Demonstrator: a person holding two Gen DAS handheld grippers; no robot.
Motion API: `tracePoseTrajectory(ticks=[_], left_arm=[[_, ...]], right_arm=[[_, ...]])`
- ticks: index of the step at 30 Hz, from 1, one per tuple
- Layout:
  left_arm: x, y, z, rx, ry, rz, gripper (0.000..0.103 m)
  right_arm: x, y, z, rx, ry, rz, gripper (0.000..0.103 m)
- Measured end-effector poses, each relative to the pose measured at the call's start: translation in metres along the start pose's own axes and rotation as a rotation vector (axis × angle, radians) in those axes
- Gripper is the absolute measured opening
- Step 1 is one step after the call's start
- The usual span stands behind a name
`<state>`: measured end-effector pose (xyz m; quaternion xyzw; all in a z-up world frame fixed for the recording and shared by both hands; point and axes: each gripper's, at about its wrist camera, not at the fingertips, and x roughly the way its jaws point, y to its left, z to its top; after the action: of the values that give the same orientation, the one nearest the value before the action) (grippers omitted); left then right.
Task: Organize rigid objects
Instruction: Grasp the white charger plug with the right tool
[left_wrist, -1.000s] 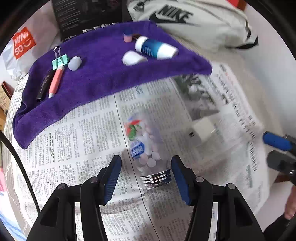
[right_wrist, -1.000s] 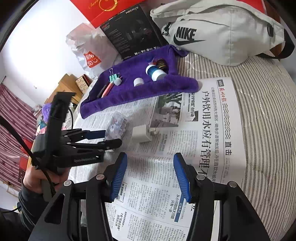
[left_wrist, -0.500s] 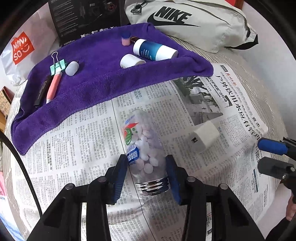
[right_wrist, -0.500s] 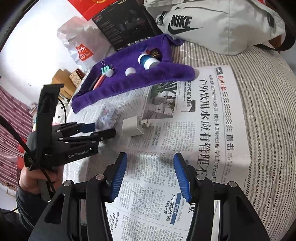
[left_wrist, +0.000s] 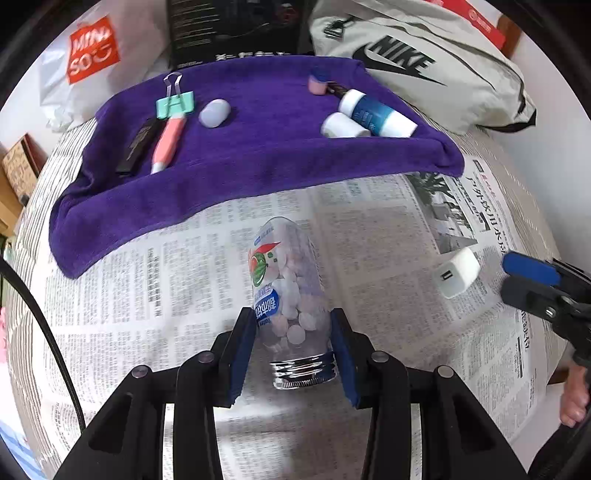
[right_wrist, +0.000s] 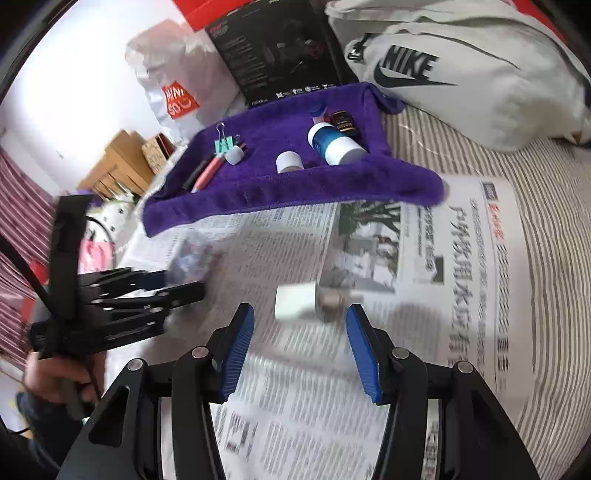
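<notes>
Jaws of the left gripper (left_wrist: 293, 354) are pressing in on the clear tablet bottle (left_wrist: 290, 295) from both sides, the blue pads touching its wall just above the silver screw cap (left_wrist: 304, 373); I am judging this a closed grasp, with the bottle sitting squarely between the pads. The bottle is lying on its side on the newspaper (left_wrist: 147, 280), its long axis running straight away from the camera, cap end nearest and base pointing toward the purple towel (left_wrist: 258, 166). That axis is lining up with the fingers, so the pads are gripping across the narrow width and not along the length.

Jaws of the right gripper (right_wrist: 299, 347) are standing spread wide with nothing between them. The white charger block (right_wrist: 295, 304) is lying just ahead of them on the newspaper, slightly left of the midline, its prongs pointing to the right, so its long axis is running crosswise to the fingers. This view is blurred, so I cannot tell how near the pads are to it.

On the towel, a binder clip (left_wrist: 173, 105), a pink pen (left_wrist: 168, 146), a blue and white bottle (left_wrist: 376, 114) and other small pieces are already lying in loose groups. Judging from this, the left hand is nearer to carrying its bottle forward, while the right is better placed for the charger and will likely be needing to close across the block's short sides.
</notes>
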<state>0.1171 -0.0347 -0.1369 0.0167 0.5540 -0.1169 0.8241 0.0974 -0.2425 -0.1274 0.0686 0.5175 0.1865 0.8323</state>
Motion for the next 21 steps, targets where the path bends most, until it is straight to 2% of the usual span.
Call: tracePoseTrajectory(ticks=[5, 12, 17, 21], left_arm=[[-0.004, 0.007, -0.006, -0.012, -0.016, -0.014, 0.039], [-0.004, 0.011, -0.009, -0.016, -0.04, -0.052, 0.039], [-0.004, 0.013, -0.01, -0.012, -0.063, -0.048, 0.039], [-0.004, 0.011, -0.012, -0.008, -0.076, -0.043, 0.039]], right_arm=[[0.026, 0.007, -0.003, -0.048, 0.02, -0.081, 0.052], [0.037, 0.016, -0.009, -0.091, -0.057, -0.157, 0.052], [0.044, 0.031, -0.017, -0.194, -0.081, -0.238, 0.055], [0.041, 0.026, -0.016, -0.173, -0.089, -0.209, 0.056]])
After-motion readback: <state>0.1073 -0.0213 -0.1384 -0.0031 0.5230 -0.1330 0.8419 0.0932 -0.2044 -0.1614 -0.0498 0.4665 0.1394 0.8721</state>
